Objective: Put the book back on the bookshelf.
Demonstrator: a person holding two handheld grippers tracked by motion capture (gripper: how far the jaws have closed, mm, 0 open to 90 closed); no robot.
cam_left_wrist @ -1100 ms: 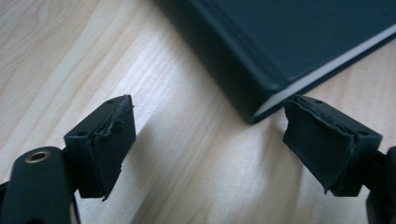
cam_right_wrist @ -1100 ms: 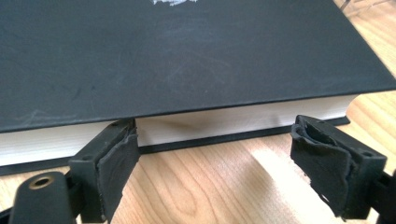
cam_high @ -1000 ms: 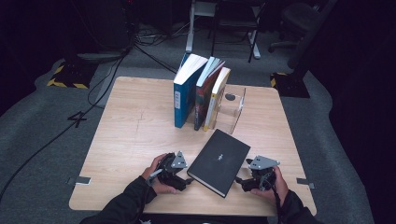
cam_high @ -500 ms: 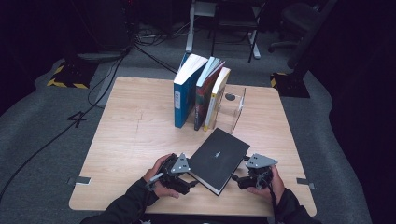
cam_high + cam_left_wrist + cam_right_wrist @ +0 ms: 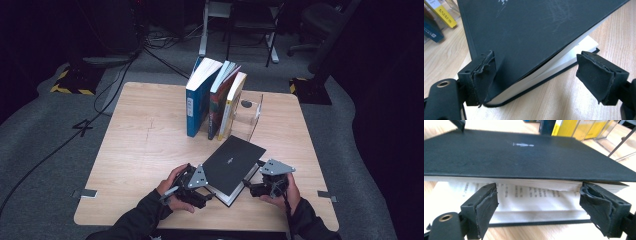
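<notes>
A black hardback book (image 5: 232,162) lies at the near middle of the wooden table (image 5: 135,150), its cover and top pages raised off the lower pages. My left gripper (image 5: 207,191) is at the book's near left corner and my right gripper (image 5: 252,187) at its near right edge. In the left gripper view the jaws (image 5: 536,60) stand wide; the left pad (image 5: 484,72) touches the cover (image 5: 531,32) by the spine, the other pad is clear. In the right gripper view the jaws (image 5: 539,190) stand wide under the raised cover (image 5: 524,157), with printed pages (image 5: 529,195) between them.
Three books stand upright at the table's far middle: a blue one (image 5: 197,100), a dark one (image 5: 222,97) and a yellow-spined one (image 5: 235,105), leaning against a clear bookend (image 5: 252,117). Cables and chair legs lie on the floor beyond the table.
Both hands have risen slightly, and the book's near end and cover have come up off the table with them.
</notes>
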